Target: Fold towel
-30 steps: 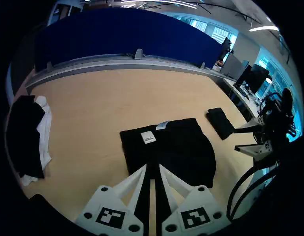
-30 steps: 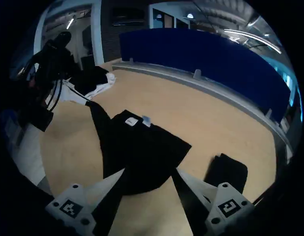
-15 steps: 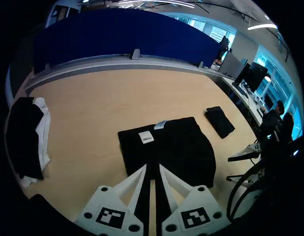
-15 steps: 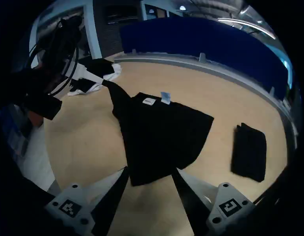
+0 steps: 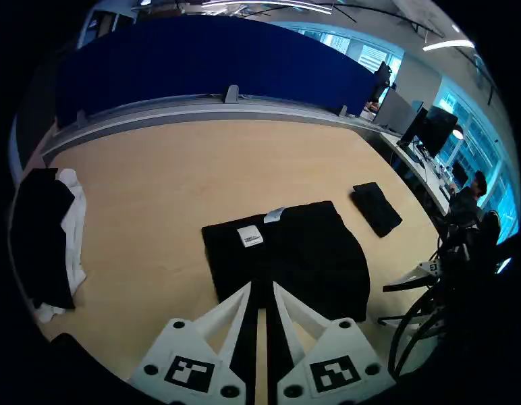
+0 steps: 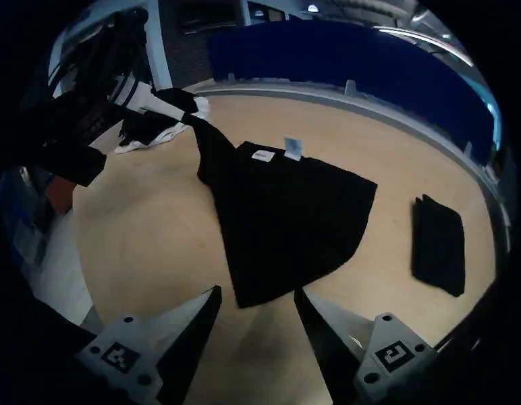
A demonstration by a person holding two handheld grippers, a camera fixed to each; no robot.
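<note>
A black towel (image 5: 294, 253) lies spread on the pale wooden table (image 5: 166, 175), two small labels on its far edge. My left gripper (image 5: 264, 297) is shut on its near corner, with black cloth running down between the fingers. In the right gripper view that corner rises off the table to the left gripper (image 6: 183, 111) at the upper left, and the rest of the towel (image 6: 294, 216) lies flat. My right gripper (image 6: 257, 300) is open, the towel's near edge lying just at its fingertips. In the left gripper view the right gripper (image 5: 387, 304) hangs beyond the towel's right side.
A folded black towel (image 5: 376, 209) (image 6: 437, 244) lies to the right of the spread one. A heap of black and white cloth (image 5: 48, 236) (image 6: 159, 125) sits at the table's left end. A blue partition (image 5: 213, 61) runs along the far edge. Monitors and a seated person are at the far right.
My right gripper has drawn back: the towel that reached down between its fingers now ends at their tips and lies flatter. The left gripper has barely moved and keeps its hold.
</note>
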